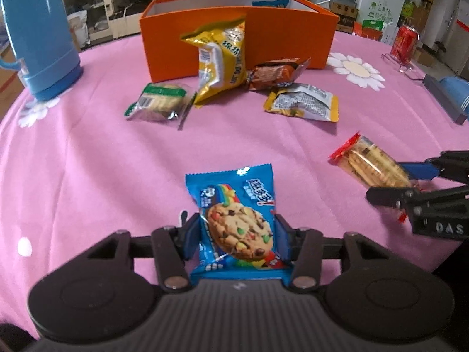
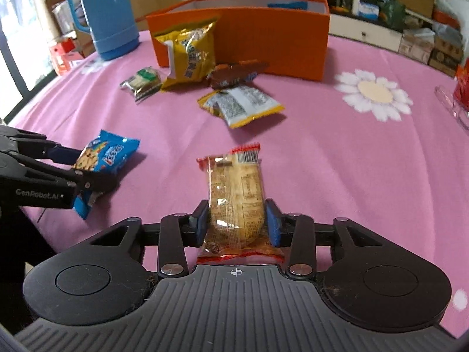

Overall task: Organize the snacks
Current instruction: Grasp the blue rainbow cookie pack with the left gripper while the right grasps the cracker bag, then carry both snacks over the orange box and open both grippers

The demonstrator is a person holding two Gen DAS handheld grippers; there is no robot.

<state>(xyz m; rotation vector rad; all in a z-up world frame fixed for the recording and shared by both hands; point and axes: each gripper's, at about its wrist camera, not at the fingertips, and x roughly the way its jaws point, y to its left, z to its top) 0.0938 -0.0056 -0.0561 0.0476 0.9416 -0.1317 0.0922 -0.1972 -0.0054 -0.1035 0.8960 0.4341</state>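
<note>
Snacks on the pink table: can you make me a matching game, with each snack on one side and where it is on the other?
Snacks:
1. blue cookie packet
2. red-edged cracker packet
3. big yellow bag
4. green-edged cracker packet

Places:
A. leaning on the orange box
B. in the right tongs
C. lying flat on the pink tablecloth
D. in the left tongs

Pairs: 1-D, 2-B, 3-A, 4-C

Pink-clothed table (image 1: 102, 161) bearing snack packets (image 1: 302, 104)
</note>
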